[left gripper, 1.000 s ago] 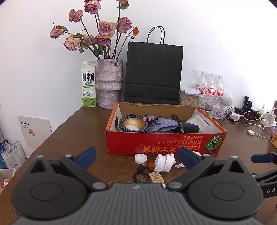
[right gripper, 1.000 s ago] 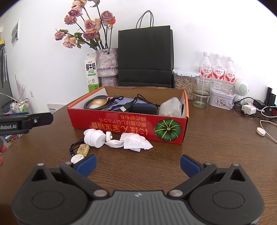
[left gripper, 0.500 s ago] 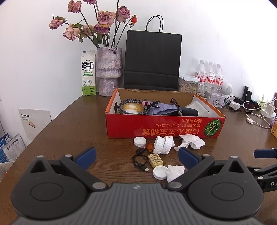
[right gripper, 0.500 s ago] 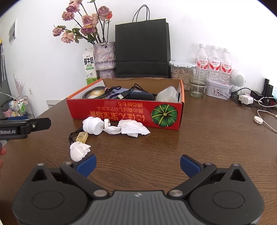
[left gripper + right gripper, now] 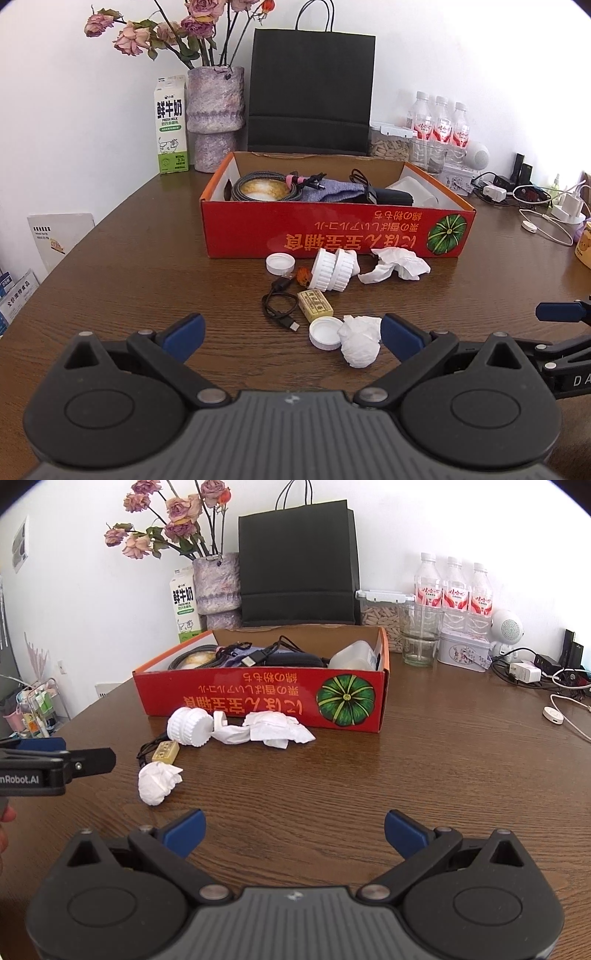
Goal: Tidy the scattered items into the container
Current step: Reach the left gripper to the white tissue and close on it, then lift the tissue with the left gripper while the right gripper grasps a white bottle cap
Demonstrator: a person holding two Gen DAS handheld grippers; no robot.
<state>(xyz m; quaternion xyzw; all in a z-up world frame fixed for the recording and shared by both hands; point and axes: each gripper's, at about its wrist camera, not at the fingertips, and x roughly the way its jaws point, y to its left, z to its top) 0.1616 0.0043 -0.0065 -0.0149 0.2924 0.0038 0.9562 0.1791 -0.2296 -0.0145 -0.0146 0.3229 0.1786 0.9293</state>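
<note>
Seen from the left wrist: left gripper [image 5: 291, 334] spread wide and empty above the near part of the wooden table [image 5: 129, 280], blue pads apart. Just ahead, between the jaws but close against the right pad, a crumpled tissue ball [image 5: 360, 341], touching a white bottle cap [image 5: 325, 333] on its left. Farther toward the table's far edge, a small yellow box [image 5: 315, 304], a coiled black cable [image 5: 279, 308], a ribbed white jar [image 5: 334, 268], a second cap [image 5: 280, 263] and a looser tissue [image 5: 397, 264], all strung along the front wall of the red cardboard box [image 5: 332, 232], already part filled. At the right border, one blue tip of the other tool. Seen from the right wrist: right gripper [image 5: 294, 830] likewise wide and holding nothing, bare wood between its pads. Tissue ball [image 5: 158, 777] well off to the left and ahead, with the left gripper's arm [image 5: 55, 766] beside it; red box [image 5: 258, 698] straight ahead, long side across the view. Likely verdict: nearest scrap belonging to the left tool, needing only a short push forward and slightly right before closing, then a lift over the box's front wall.
</note>
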